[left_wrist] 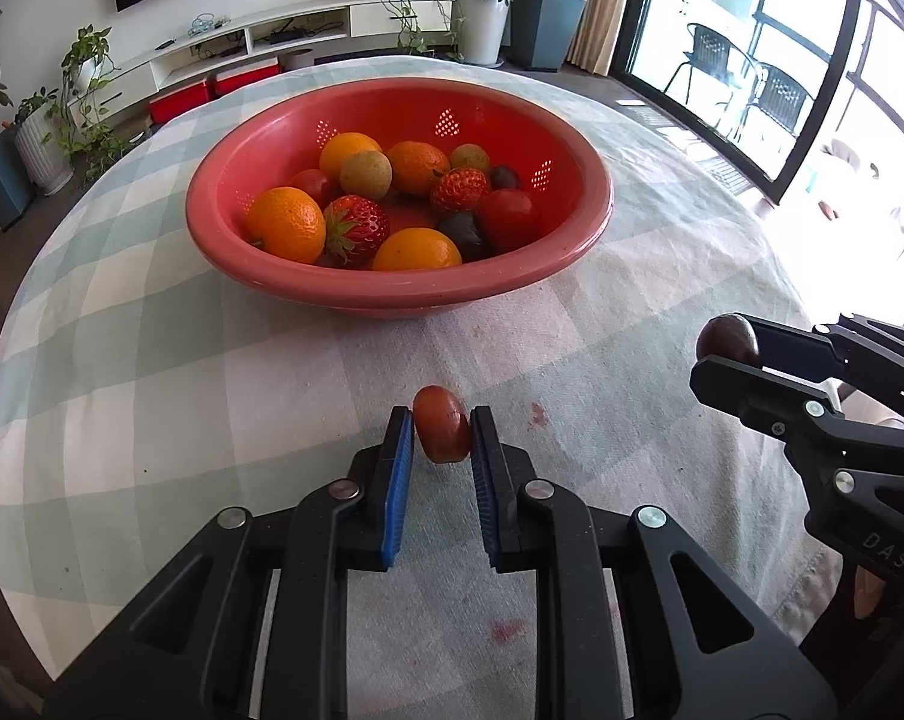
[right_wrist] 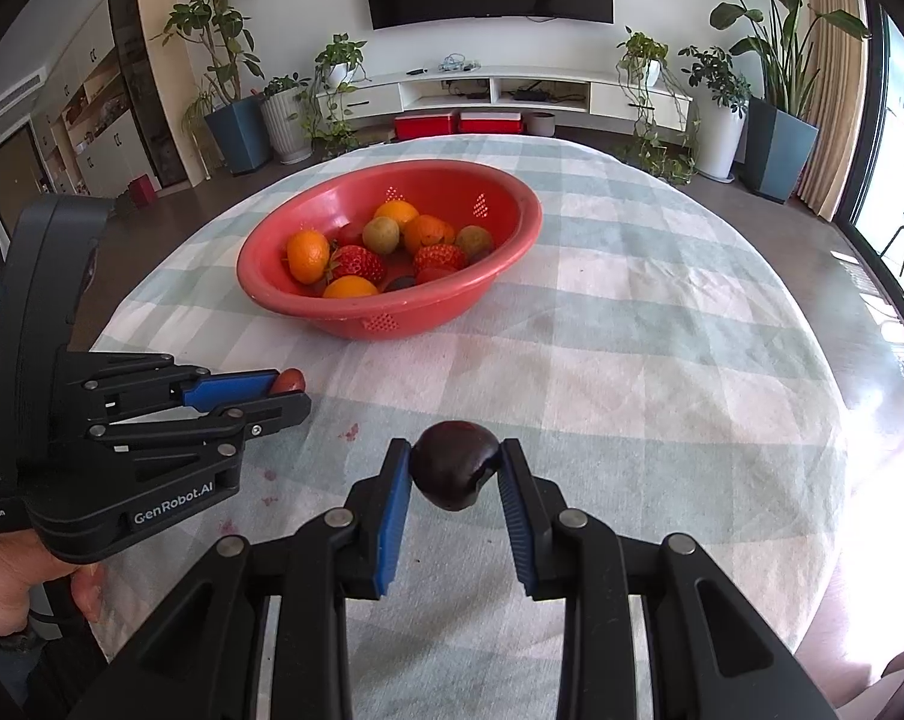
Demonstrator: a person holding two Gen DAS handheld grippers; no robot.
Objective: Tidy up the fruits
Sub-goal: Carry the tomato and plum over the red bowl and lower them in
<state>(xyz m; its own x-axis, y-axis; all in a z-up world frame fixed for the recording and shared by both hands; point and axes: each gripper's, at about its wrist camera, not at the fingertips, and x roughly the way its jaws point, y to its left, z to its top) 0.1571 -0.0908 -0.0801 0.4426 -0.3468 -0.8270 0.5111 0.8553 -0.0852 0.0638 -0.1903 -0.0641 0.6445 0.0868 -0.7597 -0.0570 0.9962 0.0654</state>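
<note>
The left tongs (left_wrist: 441, 435) are clenching a small red tomato (left_wrist: 441, 433) just above the surface (left_wrist: 152, 360), at six o'clock from the bowl (left_wrist: 392, 288). The right tongs (right_wrist: 454, 471) are gripping a dark plum (right_wrist: 454, 471) at four o'clock from the bowl. Both fruits are looking light, smooth and soft-skinned, likely slippery and easily bruised, so gentle pressure across the widest middle is suiting them best. The red perforated bowl is holding oranges (left_wrist: 287, 225), strawberries (left_wrist: 356, 228), greenish round fruits (left_wrist: 365, 174), tomatoes and dark plums, loosely heaped.
</note>
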